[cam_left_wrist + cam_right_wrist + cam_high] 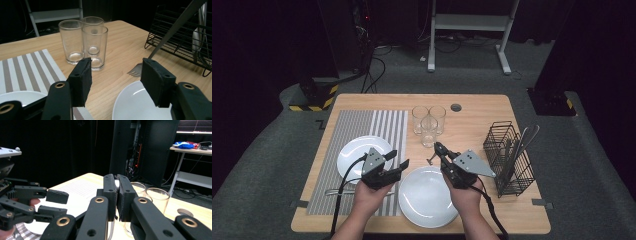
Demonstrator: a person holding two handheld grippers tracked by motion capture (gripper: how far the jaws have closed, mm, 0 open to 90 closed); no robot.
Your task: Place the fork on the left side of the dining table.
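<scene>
The light wooden table [482, 107] bears a striped grey placemat [357, 125], two round white plates (one on the mat [354, 150], one nearer [424, 197]) and a black wire basket [507, 155] holding metal cutlery. The right gripper [438, 147], jaws pressed together, pinches a silver fork [135, 71] by the three clear glasses [428, 122]. The left gripper's [397, 160] jaws are spread, empty.

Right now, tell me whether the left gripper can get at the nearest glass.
Probably yes: the left gripper is open and faces the nearest glass, with bare table between them. The fork in the right gripper hangs off to one side.
</scene>
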